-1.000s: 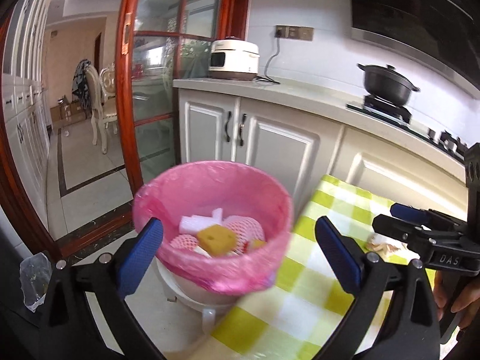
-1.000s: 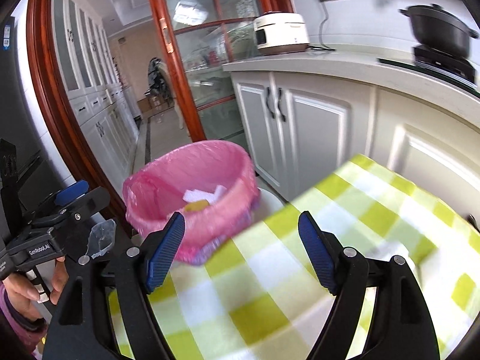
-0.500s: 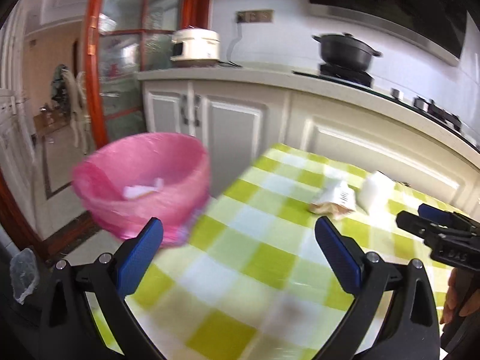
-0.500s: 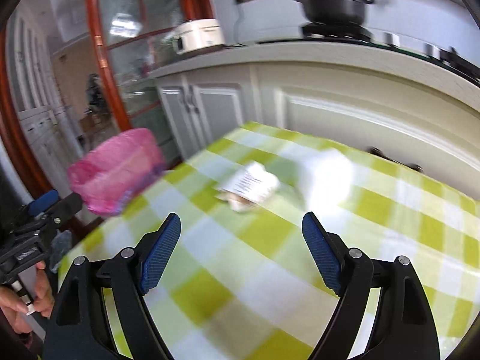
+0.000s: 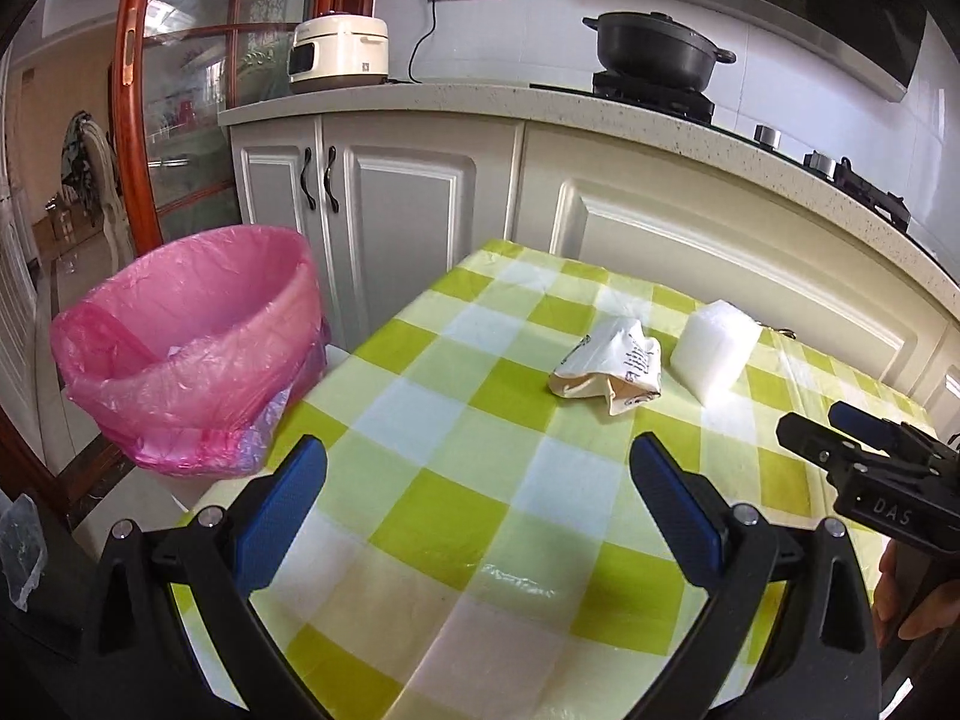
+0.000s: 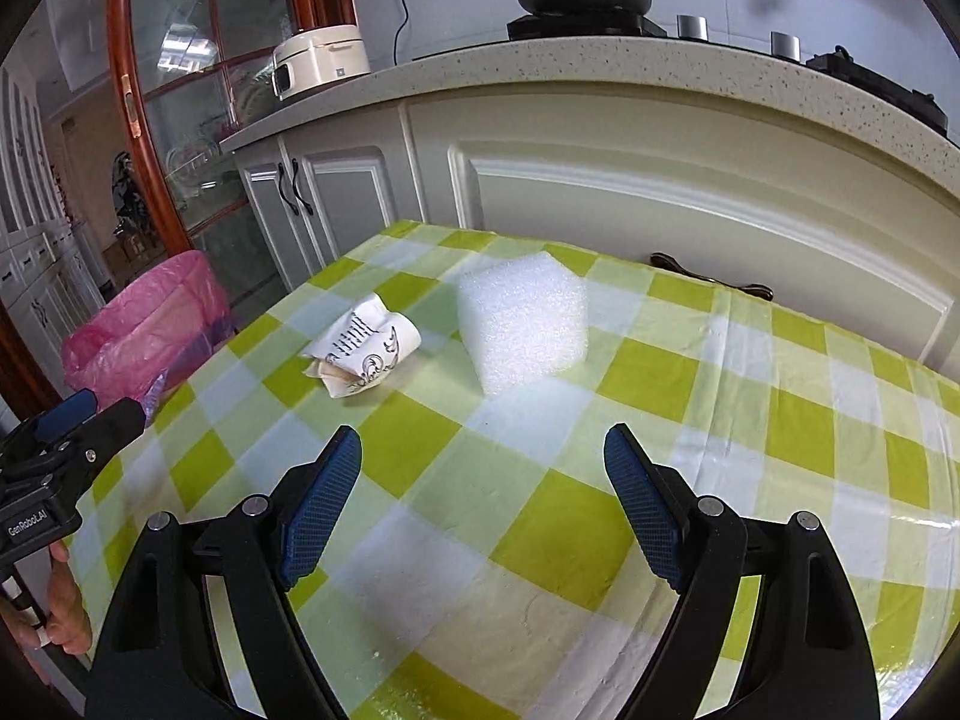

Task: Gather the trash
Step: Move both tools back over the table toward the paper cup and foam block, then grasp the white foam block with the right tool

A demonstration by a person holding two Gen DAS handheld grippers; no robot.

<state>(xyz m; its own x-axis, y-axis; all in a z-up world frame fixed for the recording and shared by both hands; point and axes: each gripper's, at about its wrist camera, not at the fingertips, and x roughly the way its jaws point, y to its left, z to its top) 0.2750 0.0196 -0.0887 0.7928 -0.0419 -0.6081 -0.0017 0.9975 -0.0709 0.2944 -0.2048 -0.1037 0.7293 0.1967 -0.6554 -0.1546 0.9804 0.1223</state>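
A crumpled printed paper (image 5: 609, 369) (image 6: 363, 348) and a white foam block (image 5: 714, 354) (image 6: 522, 321) lie side by side on the green-checked table (image 5: 480, 540). A bin with a pink liner (image 5: 186, 348) (image 6: 144, 330) stands off the table's left edge. My left gripper (image 5: 478, 450) hovers open over the near cloth, empty, with the paper ahead and to its right. My right gripper (image 6: 483, 438) is open and empty too, with the foam block just ahead of it. Each gripper shows at the edge of the other's view, the right gripper (image 5: 864, 438) and the left gripper (image 6: 72, 420).
White cabinets and a speckled counter (image 5: 540, 102) run behind the table, bearing a rice cooker (image 5: 339, 51) and a black pot (image 5: 654, 48) on the stove. A red-framed glass door (image 5: 180, 90) stands at the left. A clear plastic bag (image 5: 21, 546) lies on the floor.
Both views have swung from the pink bin to the right and down over the table. The paper and the foam block have come into view, now closer. Both grippers stay empty.
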